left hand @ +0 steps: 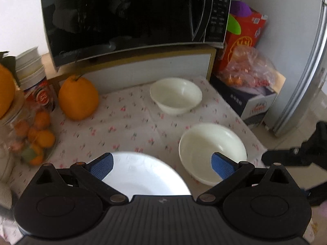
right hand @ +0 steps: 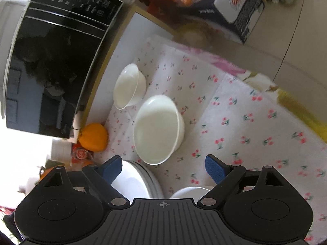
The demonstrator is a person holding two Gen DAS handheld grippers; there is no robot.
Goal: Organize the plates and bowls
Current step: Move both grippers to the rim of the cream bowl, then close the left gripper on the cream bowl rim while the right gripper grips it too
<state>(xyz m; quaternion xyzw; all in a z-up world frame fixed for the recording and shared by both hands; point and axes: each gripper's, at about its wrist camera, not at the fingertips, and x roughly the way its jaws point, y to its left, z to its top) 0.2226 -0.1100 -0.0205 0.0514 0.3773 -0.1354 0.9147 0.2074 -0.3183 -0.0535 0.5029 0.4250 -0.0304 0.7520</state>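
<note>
In the left wrist view a small white bowl [left hand: 176, 95] sits at the back of the floral tablecloth [left hand: 126, 128], a larger white bowl [left hand: 212, 152] at the right, and a white plate [left hand: 143, 175] just under my open, empty left gripper [left hand: 162, 166]. In the right wrist view the small bowl [right hand: 128, 86] and the large bowl [right hand: 158, 129] lie ahead of my open, empty right gripper [right hand: 163, 169]. A stack of white plates [right hand: 136, 180] lies below its left finger, and another white dish [right hand: 189, 192] shows under its body.
A black microwave [left hand: 126, 18] stands on a shelf at the back. A large orange fruit [left hand: 78, 98], a jar of small oranges [left hand: 30, 140] and stacked cups [left hand: 30, 67] crowd the left. Boxes and a bag of fruit [left hand: 251, 71] stand at the right, beside a fridge [left hand: 306, 71].
</note>
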